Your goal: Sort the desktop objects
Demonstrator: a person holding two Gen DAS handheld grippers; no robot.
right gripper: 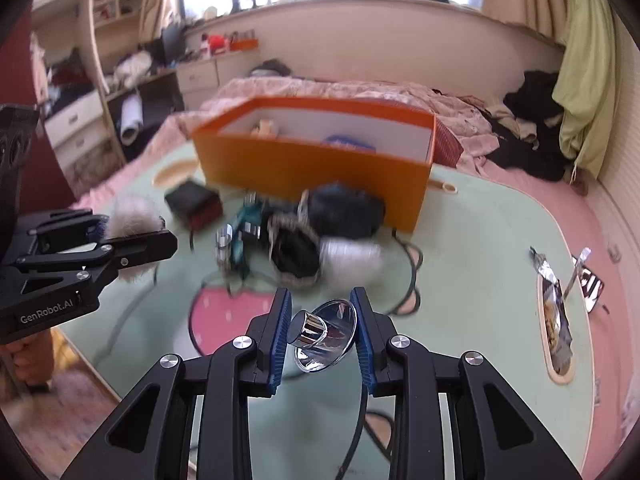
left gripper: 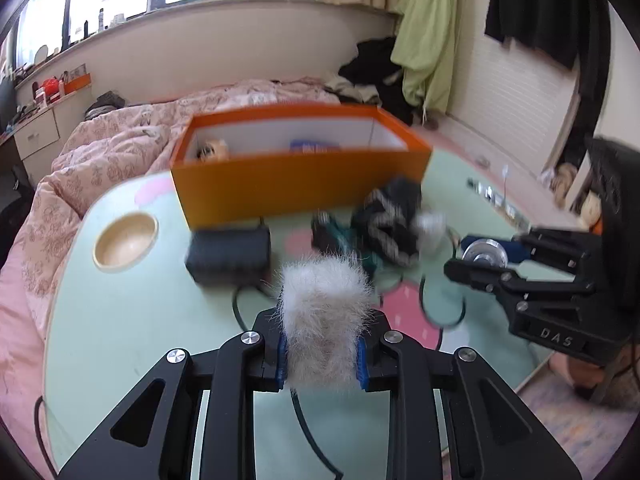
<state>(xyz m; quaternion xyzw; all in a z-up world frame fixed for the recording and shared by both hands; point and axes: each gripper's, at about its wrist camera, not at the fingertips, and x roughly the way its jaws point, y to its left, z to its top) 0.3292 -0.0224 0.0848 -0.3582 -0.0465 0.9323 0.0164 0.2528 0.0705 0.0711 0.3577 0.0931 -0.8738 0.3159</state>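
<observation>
1. Left gripper (left gripper: 322,354) is closed on a white furry pom-pom (left gripper: 324,304); its blue pads (left gripper: 282,364) press into the fur from both sides, and the tuft stands up past the fingertips.
2. Right gripper (right gripper: 322,342) is nearly closed, with a shiny chrome funnel-shaped cap (right gripper: 324,336) pinched between its ribbed blue pads (right gripper: 280,336).
3. Both pieces hang above the pale green table (left gripper: 120,320), not resting on it. My reading is that they are being carried clear of the clutter so nothing snags.
4. Ahead of both grippers, beyond the clutter, sits an open orange box (left gripper: 296,184) with a few items already inside. It looks like the sorting bin, which would explain why both grippers face it.
5. The chrome cap lies tilted: its narrow neck points toward the left pad and up, its wide bell toward the right pad, so its long axis runs roughly across the jaws.
6. The pom-pom's long axis runs along the fingers, up and away from the camera.
7. Between the grippers and the box lie a black case (left gripper: 230,254), a dark knitted bundle (left gripper: 390,220) and a teal item (right gripper: 250,216), all blurred.
8. Left of the left gripper, a round wooden recess (left gripper: 125,242) is set into the tabletop.
</observation>
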